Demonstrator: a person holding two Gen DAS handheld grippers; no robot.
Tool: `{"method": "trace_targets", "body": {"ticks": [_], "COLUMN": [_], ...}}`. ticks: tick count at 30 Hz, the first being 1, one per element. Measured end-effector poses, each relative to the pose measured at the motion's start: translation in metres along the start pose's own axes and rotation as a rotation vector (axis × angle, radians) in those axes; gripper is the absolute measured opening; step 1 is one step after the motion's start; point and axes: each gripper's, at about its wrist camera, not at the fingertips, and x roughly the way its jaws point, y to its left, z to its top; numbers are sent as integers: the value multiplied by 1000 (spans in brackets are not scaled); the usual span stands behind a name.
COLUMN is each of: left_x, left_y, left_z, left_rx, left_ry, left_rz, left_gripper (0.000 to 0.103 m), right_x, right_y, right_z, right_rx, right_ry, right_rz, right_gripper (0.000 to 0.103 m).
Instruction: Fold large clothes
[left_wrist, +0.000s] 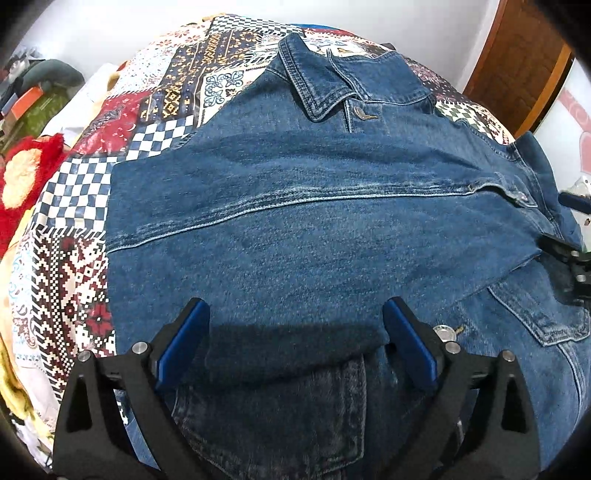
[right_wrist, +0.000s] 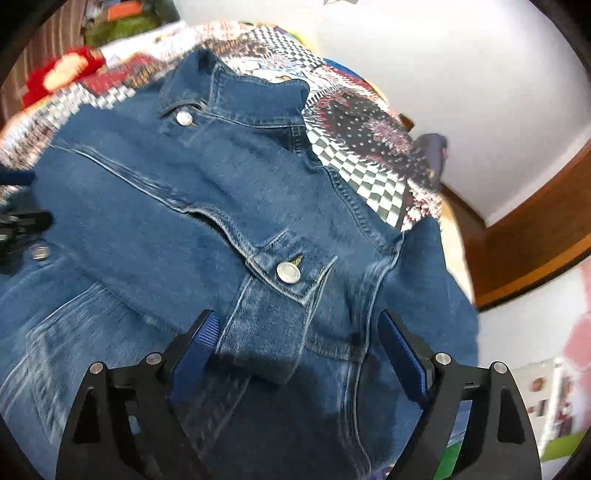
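denim jacket (left_wrist: 295, 221) on patchwork quilt (left_wrist: 74, 229) — red plush (left_wrist: 26, 173) beside

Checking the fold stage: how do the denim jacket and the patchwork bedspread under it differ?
The denim jacket is plain blue; the patchwork bedspread mixes checks and red prints. The jacket lies folded over itself, with seams and metal buttons; the bedspread lies spread out beneath it. Both are large fabric pieces lying flat.

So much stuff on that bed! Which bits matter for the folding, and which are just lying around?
Part of the job:
- denim jacket, one sleeve folded across it
- left gripper, open
- right gripper, open

Just lying about:
- patchwork bedspread underneath
- red fluffy cloth
- wooden door frame
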Motion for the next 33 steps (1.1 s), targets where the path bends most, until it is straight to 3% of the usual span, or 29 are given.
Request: {"method": "trace_targets", "body": {"ticks": [2, 4, 7, 12, 19, 26, 33], "left_x": [-4, -11, -26, -66, -96, -77, -29], "left_y": [-1, -2, -5, -24, -61, -108, -162], "left_z": [-1, -1, 2, 23, 62, 90, 100], "left_rx": [-1, 0, 7, 55, 95, 144, 286], "left_ry": [-1, -5, -28, -139, -244, -196, -90], "left_rz": [19, 40, 50, 73, 18, -77, -80], "left_gripper": [96, 96, 96, 96, 102, 102, 102], "right_x": [-5, -13, -34, -71, -91, -81, -34], "right_y": [-14, -25, -41, -74, -133, -184, -227], "right_z": [-8, -14, -22, -30, -52, -93, -146], "right_rx": [71, 115, 169, 303, 509, 690, 948], "right_ry": [24, 24, -31, -122, -166, -145, -52], "right_rz": [70, 71, 77, 100, 132, 124, 264], "right_gripper": [86, 86, 86, 86, 87, 87, 87]}}
